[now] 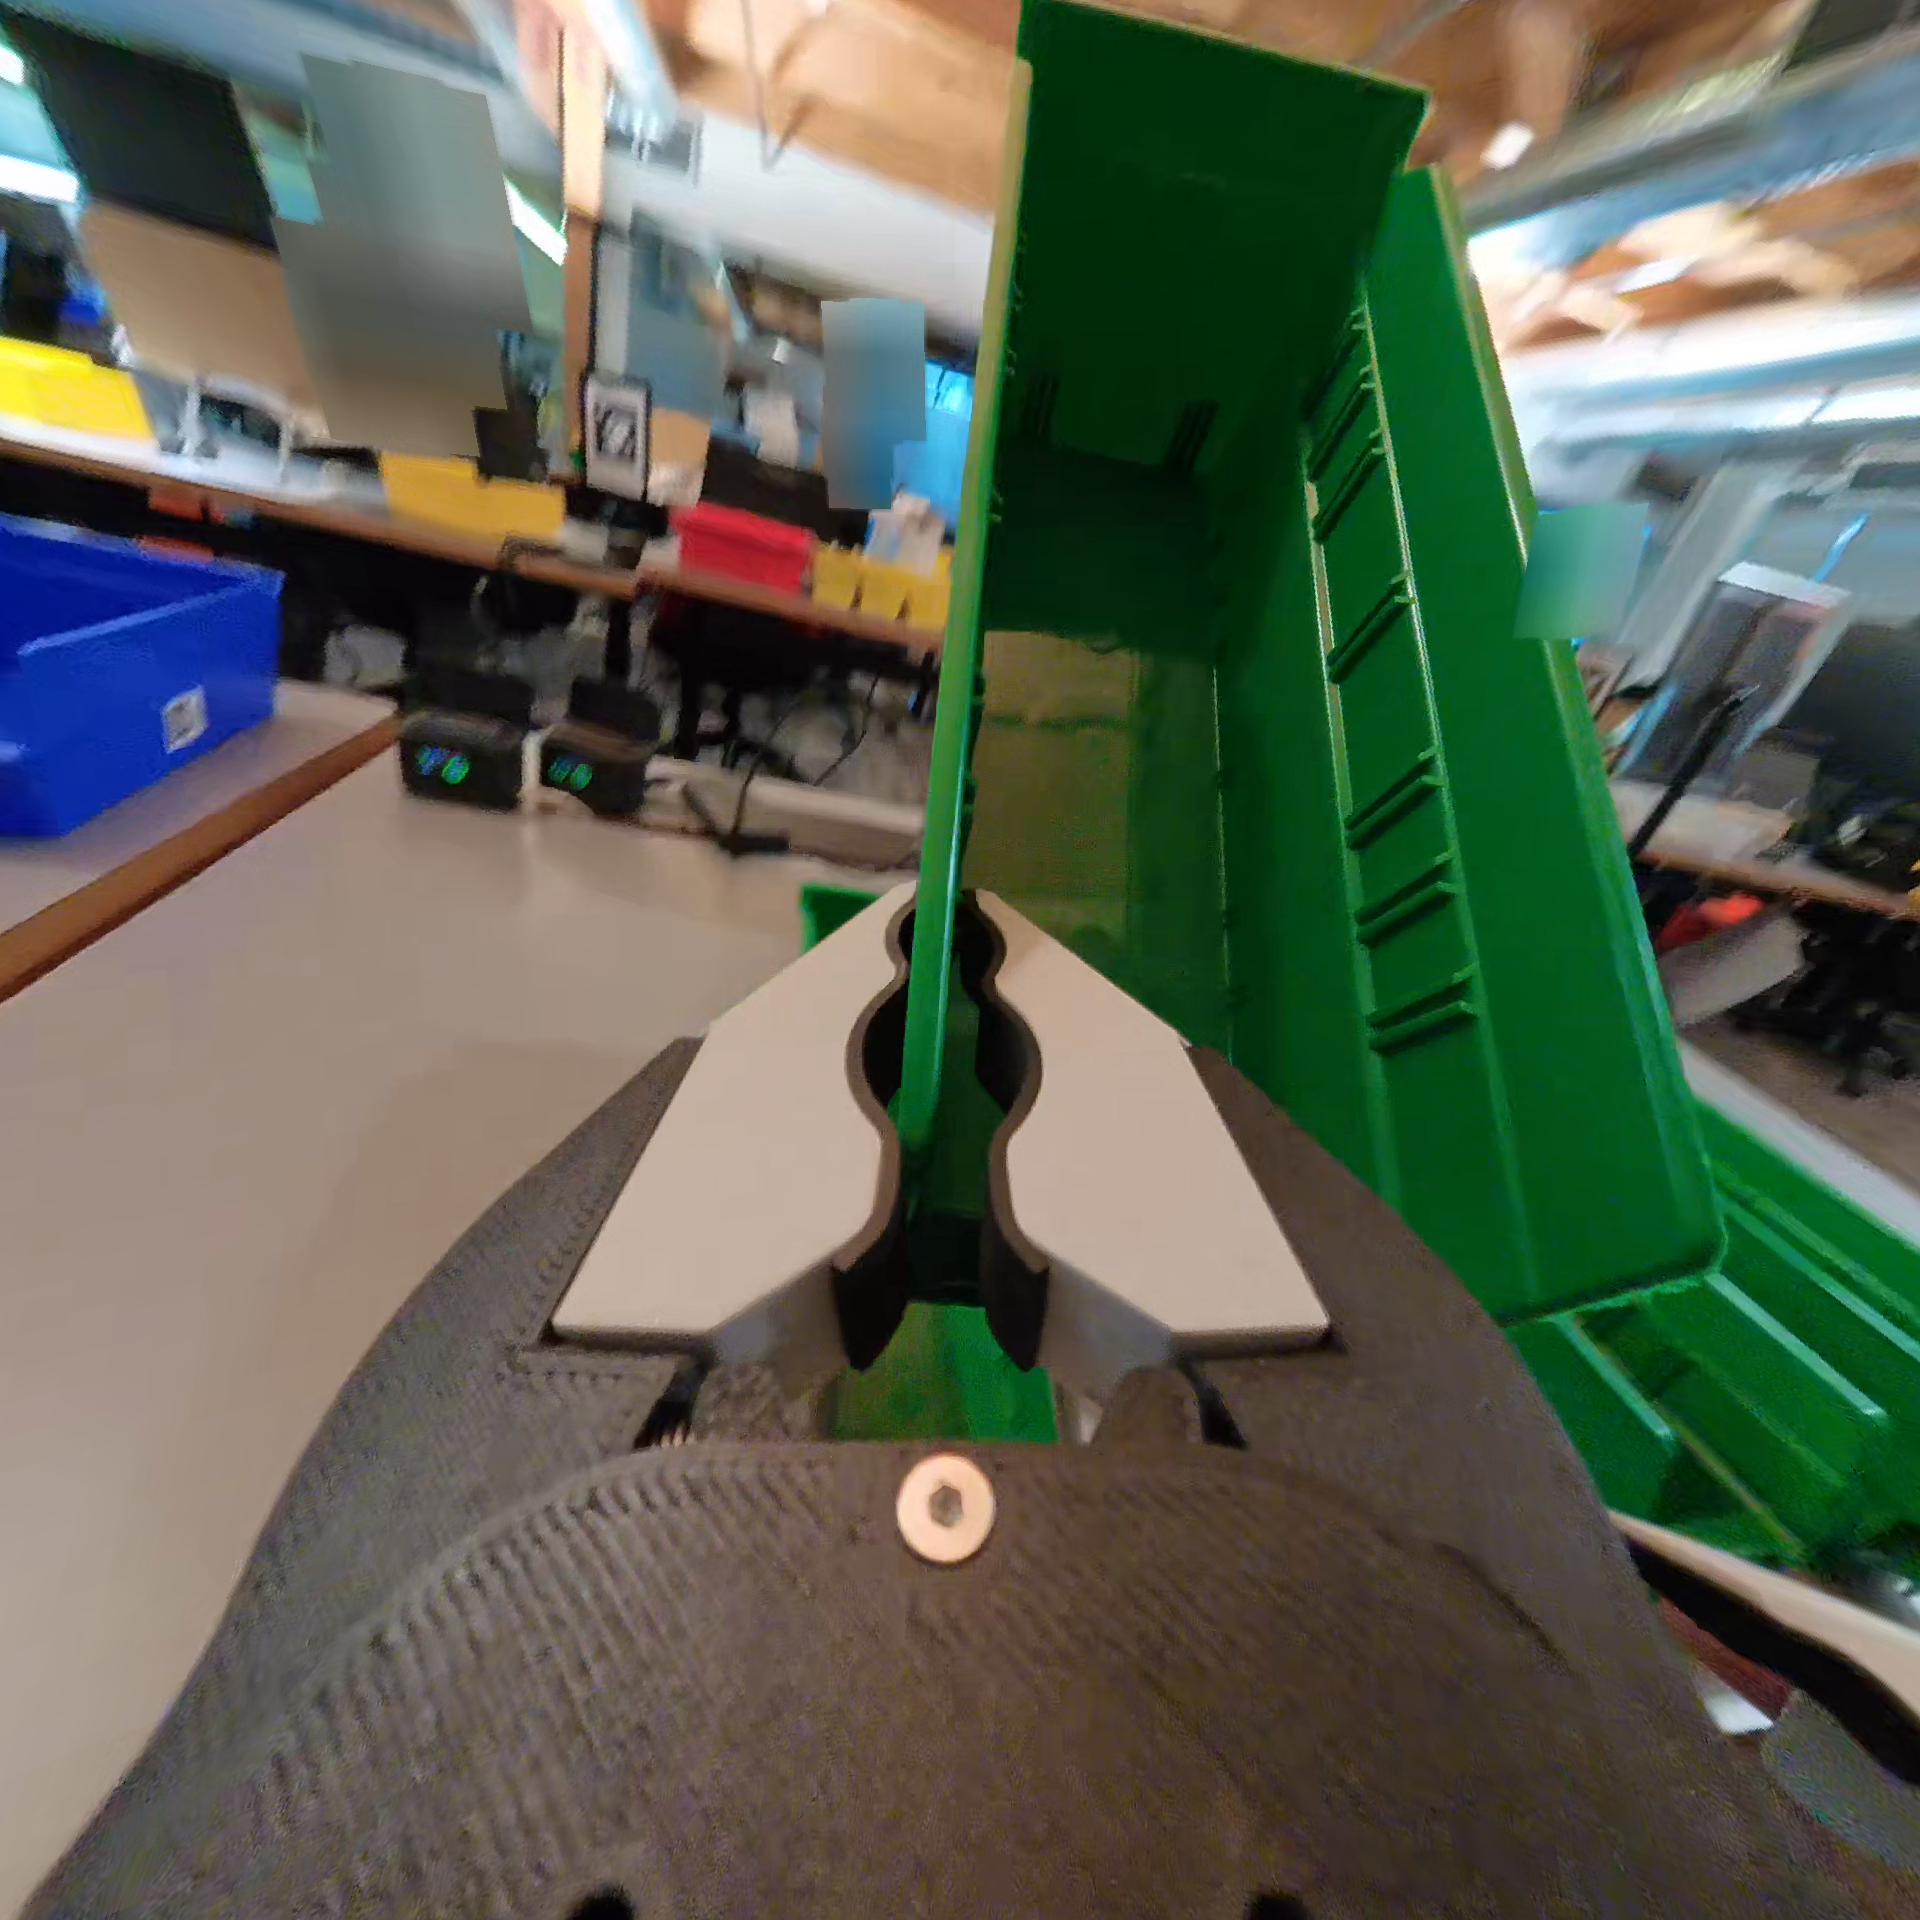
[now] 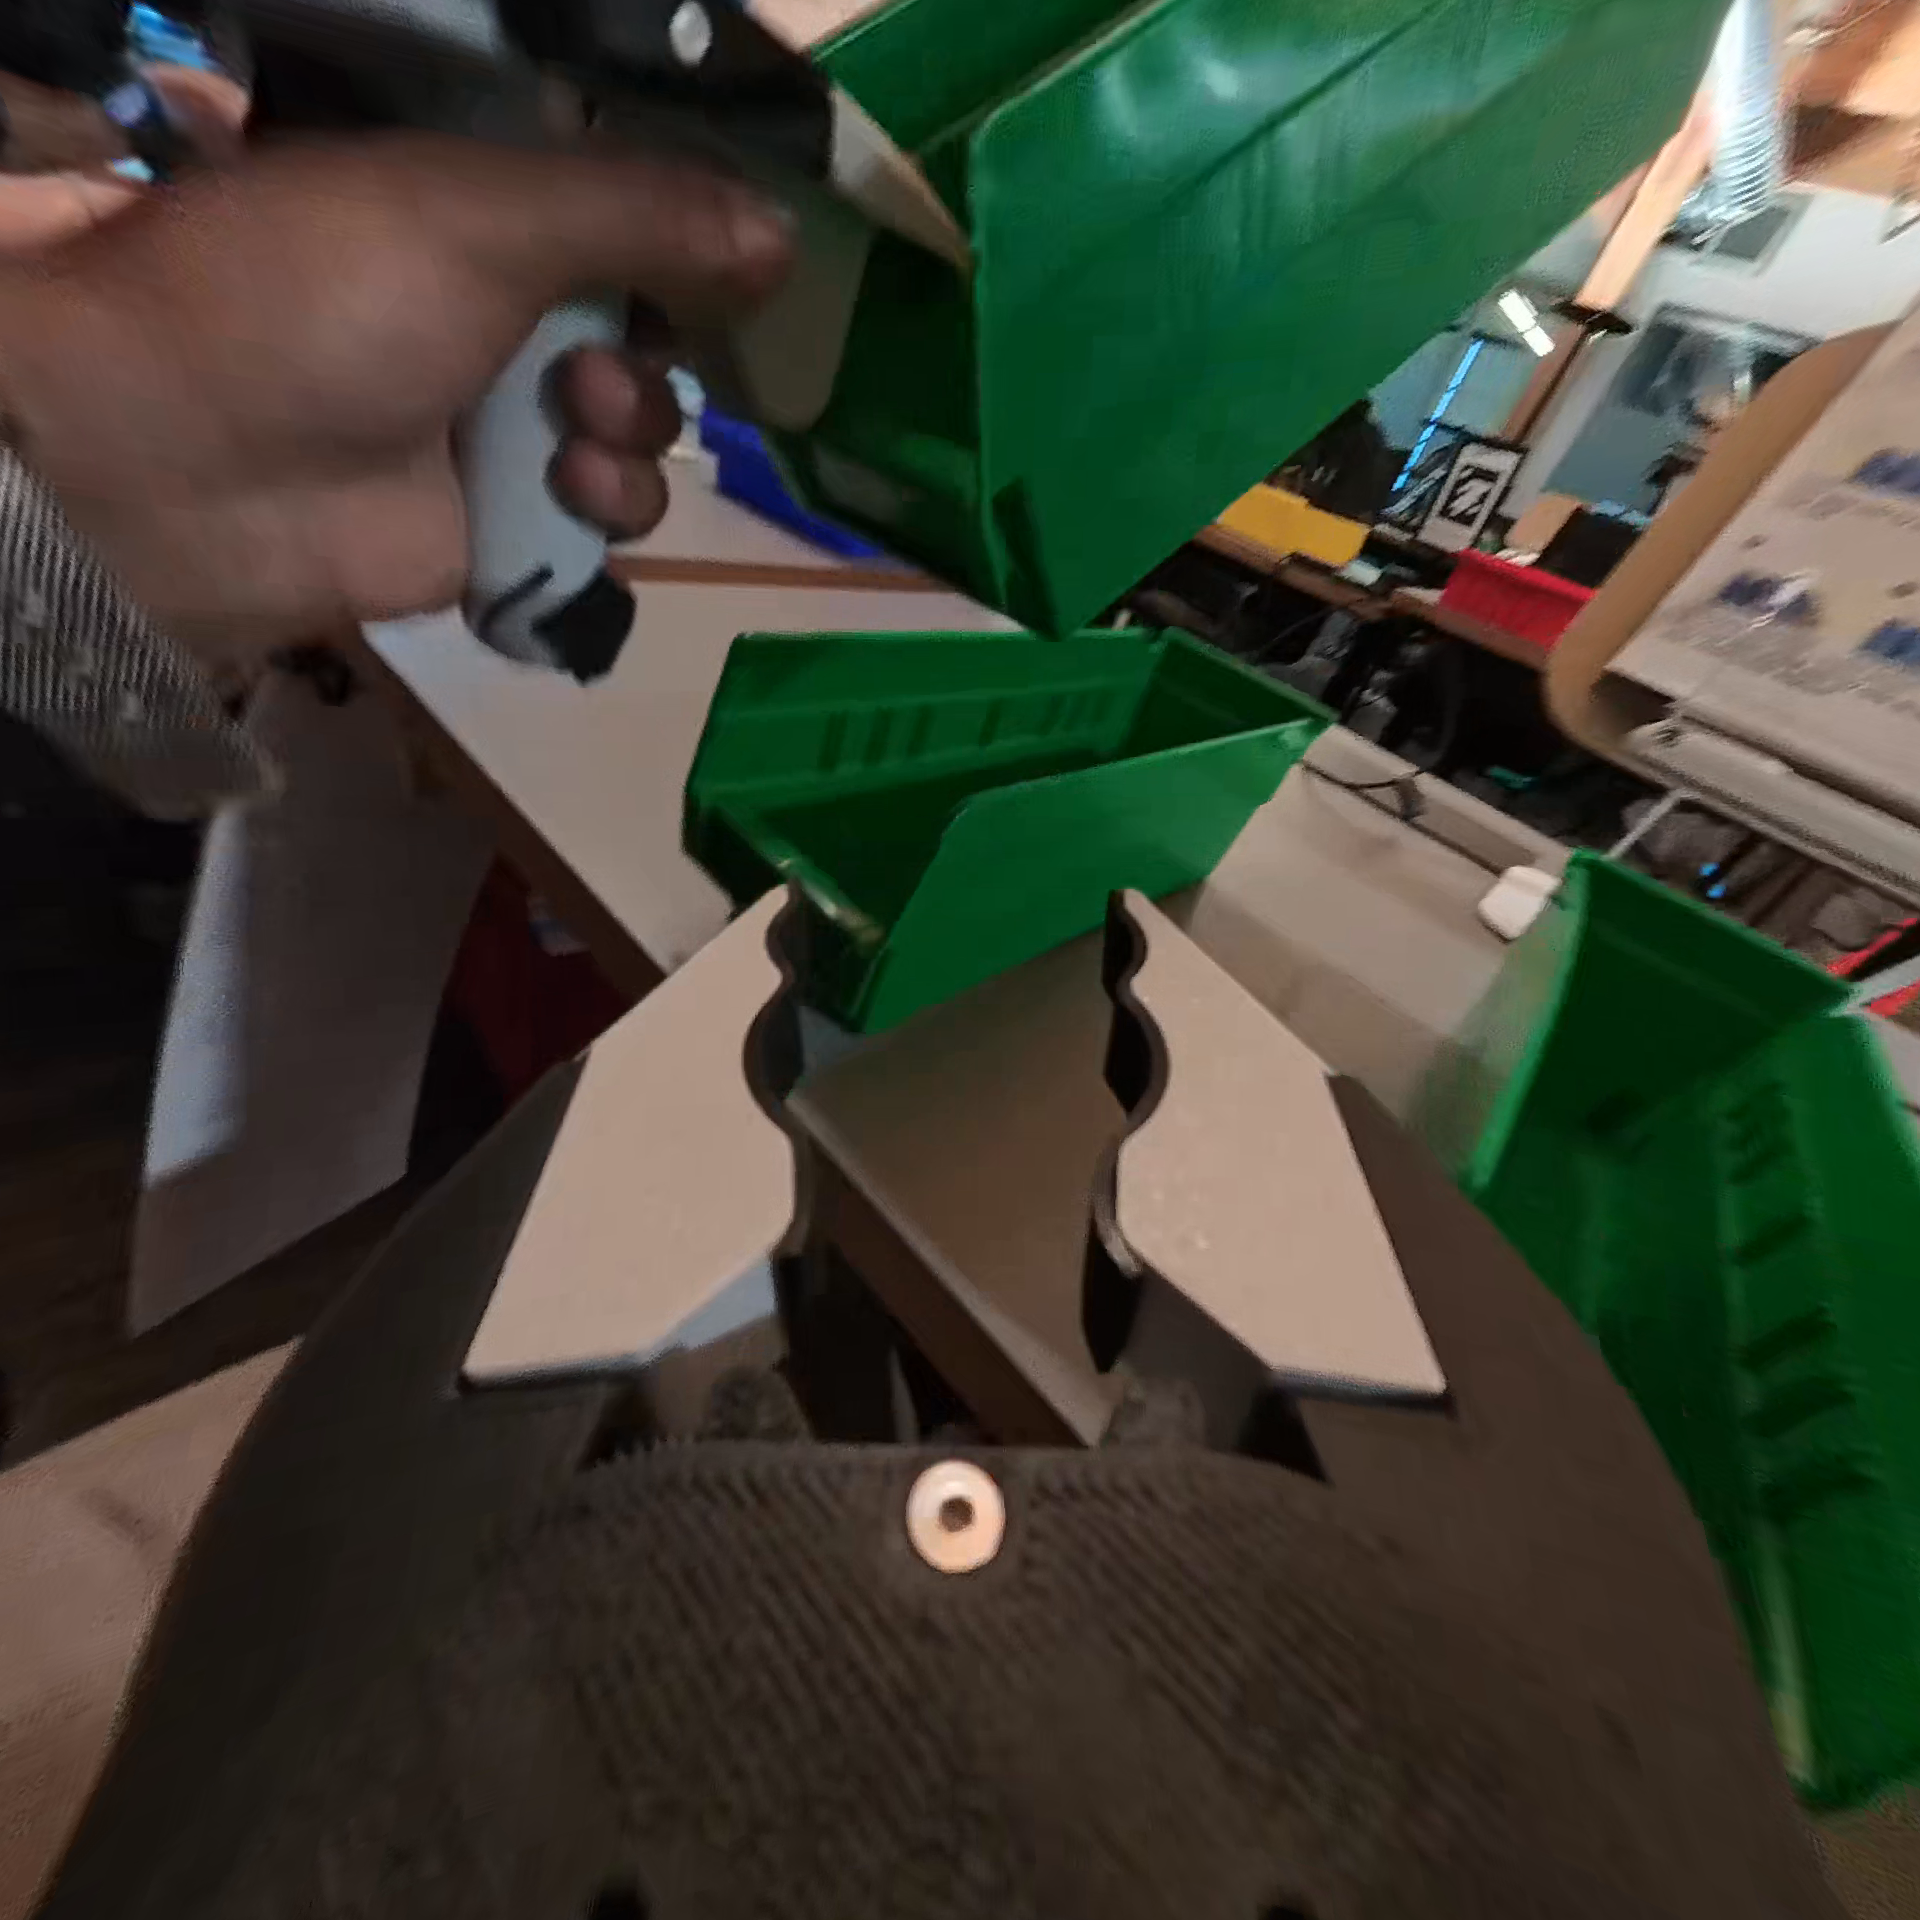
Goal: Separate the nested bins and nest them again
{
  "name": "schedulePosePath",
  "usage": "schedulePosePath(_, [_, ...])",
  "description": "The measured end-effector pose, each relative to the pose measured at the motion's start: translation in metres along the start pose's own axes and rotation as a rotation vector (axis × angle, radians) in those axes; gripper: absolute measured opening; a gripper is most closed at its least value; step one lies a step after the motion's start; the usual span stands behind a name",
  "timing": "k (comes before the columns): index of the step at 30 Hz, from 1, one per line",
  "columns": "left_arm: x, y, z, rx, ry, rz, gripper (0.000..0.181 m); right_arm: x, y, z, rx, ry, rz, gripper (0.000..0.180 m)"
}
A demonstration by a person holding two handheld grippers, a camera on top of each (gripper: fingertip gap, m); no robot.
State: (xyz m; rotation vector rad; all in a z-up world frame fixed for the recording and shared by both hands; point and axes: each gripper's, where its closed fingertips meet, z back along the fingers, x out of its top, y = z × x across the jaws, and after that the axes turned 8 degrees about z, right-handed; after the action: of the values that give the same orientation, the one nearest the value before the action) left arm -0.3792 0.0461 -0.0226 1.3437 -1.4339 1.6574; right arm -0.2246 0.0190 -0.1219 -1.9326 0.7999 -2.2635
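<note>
My left gripper (image 1: 951,904) is shut on the thin side wall of a green bin (image 1: 1143,416) and holds it tilted in the air. In the right wrist view this gripper (image 2: 883,208), in a person's hand (image 2: 312,364), carries that bin (image 2: 1247,260) above the table. My right gripper (image 2: 951,935) is open and holds nothing. A second green bin (image 2: 987,790) rests on the table just ahead of it, with its near corner between the fingertips and the pads not pressing on it. A third green bin (image 2: 1714,1299) is at the right; it also shows in the left wrist view (image 1: 1766,1403).
A blue bin (image 1: 125,675) sits on a neighbouring table at the left. Yellow bins (image 1: 468,499) and a red bin (image 1: 743,545) stand on far benches. A small white case (image 2: 1517,899) lies on the table. A cardboard box (image 2: 1766,571) is at the right. The table's edge (image 2: 540,852) runs at the left.
</note>
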Motion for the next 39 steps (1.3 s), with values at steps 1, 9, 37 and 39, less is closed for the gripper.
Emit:
schedulePosePath(1, [-0.005,0.012,-0.003,0.035,0.062,-0.005,0.001,-0.006,0.008,-0.002,0.026,0.013,0.003,0.056])
schedulePosePath(9, [-0.028,0.039,-0.008,0.078,0.314,0.063,0.002,-0.036,0.033,-0.012,0.153,0.080,-0.113,0.049])
schedulePosePath(37, [-0.060,0.026,-0.010,0.168,0.403,0.107,0.005,-0.038,0.034,-0.010,0.182,0.083,-0.150,0.040])
schedulePosePath(39, [-0.063,0.028,-0.010,0.179,0.411,0.113,0.006,-0.038,0.034,-0.010,0.181,0.082,-0.150,0.040])
